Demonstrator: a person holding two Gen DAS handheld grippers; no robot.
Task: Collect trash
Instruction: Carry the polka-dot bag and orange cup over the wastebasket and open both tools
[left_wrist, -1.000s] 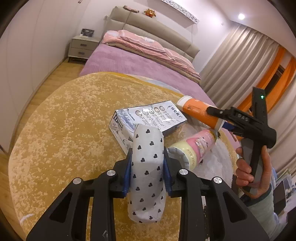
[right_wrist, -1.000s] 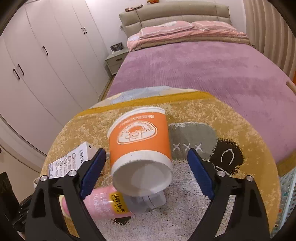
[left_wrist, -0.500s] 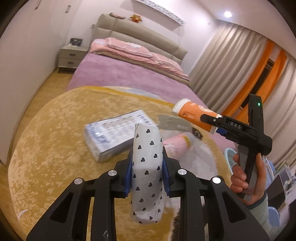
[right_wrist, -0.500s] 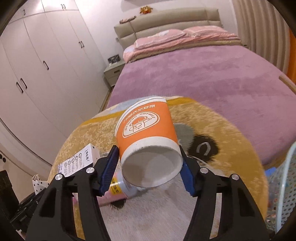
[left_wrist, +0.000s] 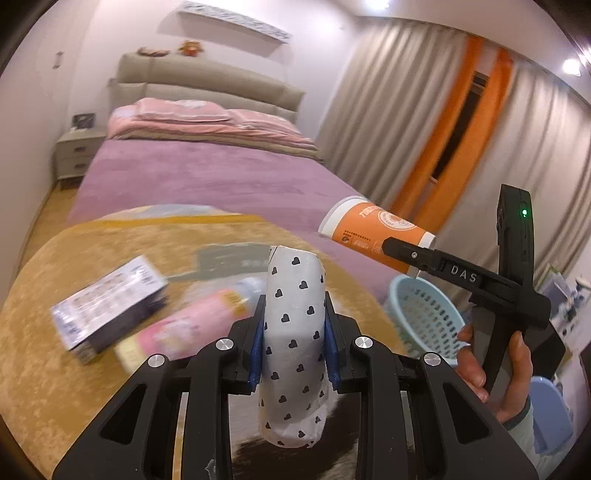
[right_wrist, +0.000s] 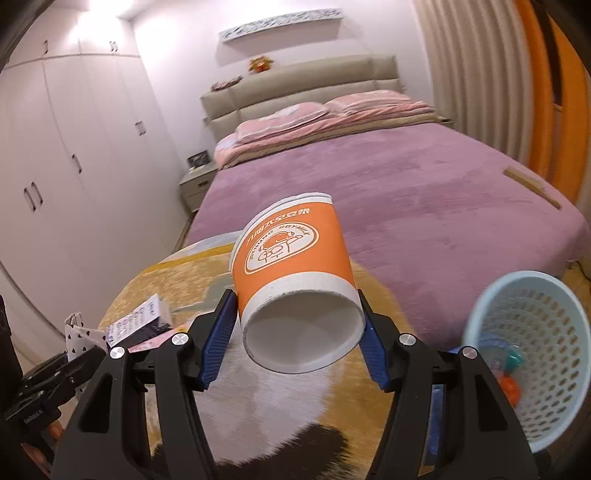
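With the left gripper (left_wrist: 293, 345) clamped narrow on the wrapper (left_wrist: 293, 343) and the right gripper (right_wrist: 297, 332) gripping the cup (right_wrist: 295, 280), either could miss the basket (right_wrist: 532, 354) if released early.

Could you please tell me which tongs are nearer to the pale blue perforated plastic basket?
Right. The right tongs, gripping the orange paper cup, are beside the basket; the left tongs are farther away, over the rug.
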